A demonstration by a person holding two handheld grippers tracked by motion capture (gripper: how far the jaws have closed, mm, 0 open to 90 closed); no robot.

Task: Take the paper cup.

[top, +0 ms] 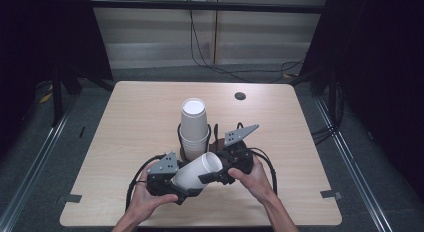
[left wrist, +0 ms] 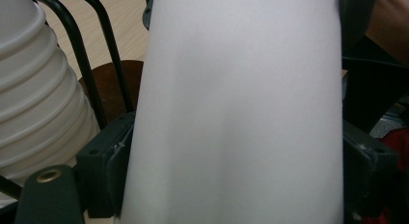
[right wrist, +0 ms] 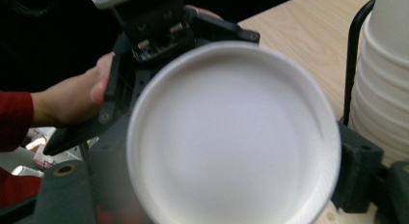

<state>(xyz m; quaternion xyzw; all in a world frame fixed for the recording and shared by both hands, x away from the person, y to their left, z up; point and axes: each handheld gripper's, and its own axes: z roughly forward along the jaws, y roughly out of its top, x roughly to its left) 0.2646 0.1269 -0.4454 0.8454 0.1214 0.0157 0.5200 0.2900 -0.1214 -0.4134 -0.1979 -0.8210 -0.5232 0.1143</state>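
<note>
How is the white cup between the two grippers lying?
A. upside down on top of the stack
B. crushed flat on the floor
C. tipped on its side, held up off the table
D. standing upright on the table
C: the white cup is tipped over with its open end toward the right gripper, gripped at its body by the left gripper, beside the stack of cups.

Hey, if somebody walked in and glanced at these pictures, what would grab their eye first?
Probably the white paper cup held on its side near the table's front edge, with the left gripper clamped on its body and the right gripper at its rim end. Right behind it stands a tall stack of white cups in a black wire holder, near the middle of the wooden table.
</note>
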